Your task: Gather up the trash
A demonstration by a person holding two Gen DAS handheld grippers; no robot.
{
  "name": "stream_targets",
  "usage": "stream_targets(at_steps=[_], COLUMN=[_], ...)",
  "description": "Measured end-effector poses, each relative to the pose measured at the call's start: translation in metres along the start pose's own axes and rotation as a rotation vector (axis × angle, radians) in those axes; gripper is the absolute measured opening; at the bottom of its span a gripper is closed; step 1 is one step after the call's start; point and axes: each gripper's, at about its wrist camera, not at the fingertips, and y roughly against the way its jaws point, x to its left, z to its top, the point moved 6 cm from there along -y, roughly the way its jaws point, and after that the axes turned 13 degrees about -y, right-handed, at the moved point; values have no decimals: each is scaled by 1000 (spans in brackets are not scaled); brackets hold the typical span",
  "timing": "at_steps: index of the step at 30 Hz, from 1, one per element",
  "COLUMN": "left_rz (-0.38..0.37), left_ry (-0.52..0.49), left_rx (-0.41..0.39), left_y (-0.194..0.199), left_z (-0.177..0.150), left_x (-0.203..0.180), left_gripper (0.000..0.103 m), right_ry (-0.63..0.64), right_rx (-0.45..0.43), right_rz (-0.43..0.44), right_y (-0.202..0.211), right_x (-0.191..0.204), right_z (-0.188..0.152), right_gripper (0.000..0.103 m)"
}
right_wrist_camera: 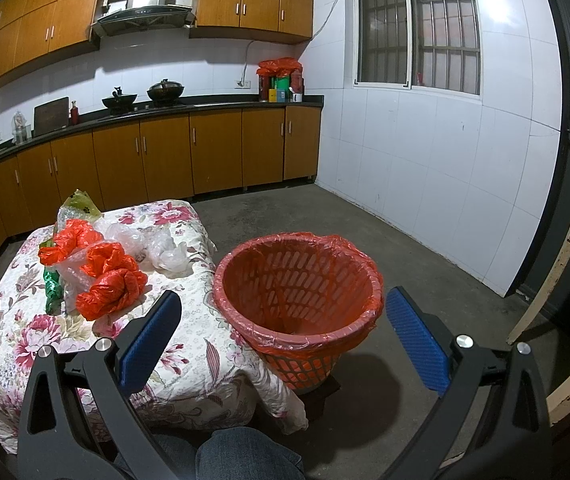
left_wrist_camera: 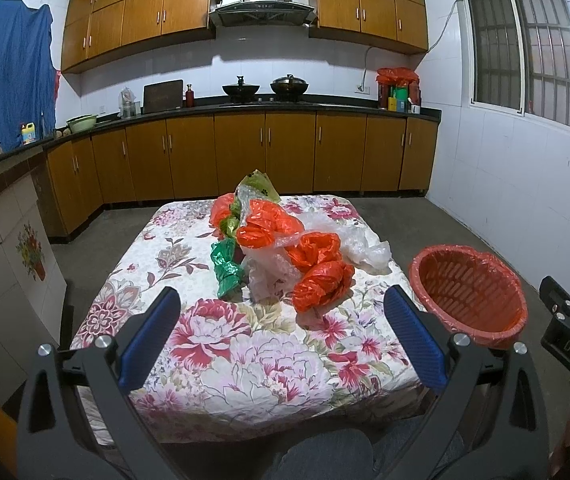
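The collecting looked barely begun: the heap of crumpled plastic bags point(left_wrist_camera: 281, 248), orange, green and clear, lay untouched in the middle of the floral-clothed bench point(left_wrist_camera: 221, 344). The red slatted wastebasket point(right_wrist_camera: 299, 304), lined with an orange bag, stood just beside the bench's right edge and appeared empty, though its bottom was partly hidden. The left hand-held gripper point(left_wrist_camera: 283, 336) hung short of the heap with fingers spread and nothing between them; the right hand-held gripper point(right_wrist_camera: 285, 340) gaped likewise before the basket
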Motion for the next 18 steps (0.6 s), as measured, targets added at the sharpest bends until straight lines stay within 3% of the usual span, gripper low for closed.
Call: stream_targets(at_steps=[18], left_rz=[-2], left_ry=[1], left_rx=[4], left_y=[1], left_z=[-2], left_x=[-1], left_gripper=[99], right_ry=[1], right_rx=[-1], right_rz=[0], right_y=[0], right_x=[0], right_z=[1], right_gripper=[101])
